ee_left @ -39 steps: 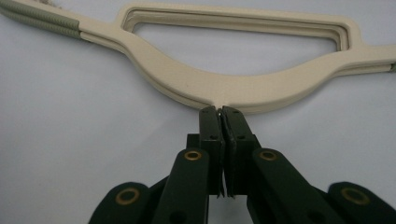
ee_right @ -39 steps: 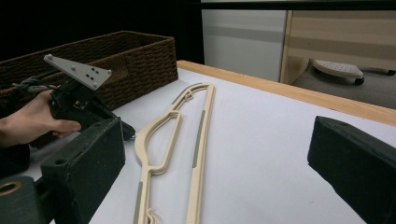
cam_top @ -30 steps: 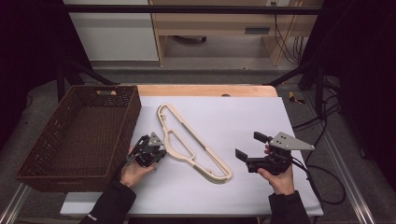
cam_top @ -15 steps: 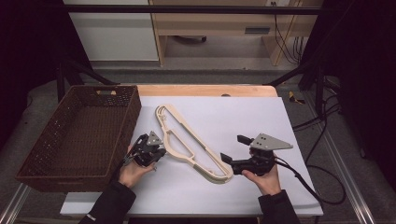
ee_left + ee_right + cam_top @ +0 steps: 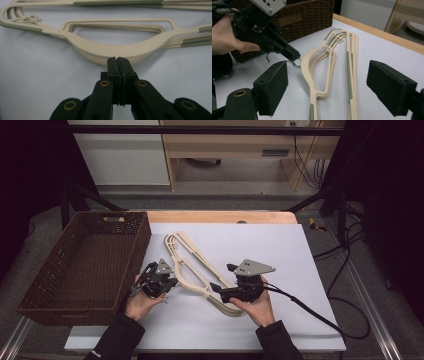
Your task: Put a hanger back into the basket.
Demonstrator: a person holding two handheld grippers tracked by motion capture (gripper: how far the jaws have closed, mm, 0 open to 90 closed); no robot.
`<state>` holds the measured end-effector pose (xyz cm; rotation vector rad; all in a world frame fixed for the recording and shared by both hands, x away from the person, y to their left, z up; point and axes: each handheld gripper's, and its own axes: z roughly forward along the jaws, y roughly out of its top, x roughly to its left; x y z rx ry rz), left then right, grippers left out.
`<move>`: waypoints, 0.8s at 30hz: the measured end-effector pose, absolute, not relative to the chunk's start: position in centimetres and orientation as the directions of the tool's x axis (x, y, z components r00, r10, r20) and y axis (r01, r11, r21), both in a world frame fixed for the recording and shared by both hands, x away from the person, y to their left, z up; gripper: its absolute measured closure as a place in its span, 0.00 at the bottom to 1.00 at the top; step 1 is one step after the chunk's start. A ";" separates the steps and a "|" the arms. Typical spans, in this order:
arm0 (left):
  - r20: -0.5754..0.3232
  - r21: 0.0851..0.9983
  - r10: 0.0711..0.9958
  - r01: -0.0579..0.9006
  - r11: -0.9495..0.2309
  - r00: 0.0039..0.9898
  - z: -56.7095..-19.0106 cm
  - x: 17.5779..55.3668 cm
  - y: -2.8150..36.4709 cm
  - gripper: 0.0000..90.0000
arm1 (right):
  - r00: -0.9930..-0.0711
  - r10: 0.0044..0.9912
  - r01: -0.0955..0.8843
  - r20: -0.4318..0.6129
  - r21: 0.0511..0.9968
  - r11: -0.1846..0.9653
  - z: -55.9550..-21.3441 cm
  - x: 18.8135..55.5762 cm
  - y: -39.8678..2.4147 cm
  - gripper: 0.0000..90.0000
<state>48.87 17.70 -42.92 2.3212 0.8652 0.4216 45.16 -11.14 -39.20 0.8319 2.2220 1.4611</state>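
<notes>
A stack of cream hangers (image 5: 197, 267) lies on the white surface (image 5: 280, 255), running from beside the basket (image 5: 85, 265) toward the near edge. Grey ribbed strips sit on their arms; a small wire hook shows at the far end in the left gripper view. No brand, label or writing can be read on them or on anything else.

The left gripper (image 5: 167, 282) is held just beside the basket's right wall, its jaws pressed together with nothing seen between them, the tips right at the curved middle of the hangers (image 5: 112, 48); whether they touch it cannot be told.

The right gripper (image 5: 220, 280) points left at the near part of the stack. Its jaws have just been closing and stand spread, pads apart, with the hangers (image 5: 329, 75) lying ahead between them, unpinched. The left gripper (image 5: 287, 53) shows beyond, tip at the stack's edge.
</notes>
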 end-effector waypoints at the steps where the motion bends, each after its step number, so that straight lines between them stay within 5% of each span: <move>1: 0.079 0.650 0.675 0.476 -0.592 0.734 -42.7 48.8 17.7 0.98 | -0.767 0.641 0.281 0.021 0.910 0.306 -39.4 45.4 -10.7 0.21; 24: 0.080 0.660 0.687 0.478 -0.579 0.722 -41.4 48.0 17.1 0.98 | -0.808 0.590 0.329 -0.013 0.819 0.469 -43.9 47.3 -4.9 0.40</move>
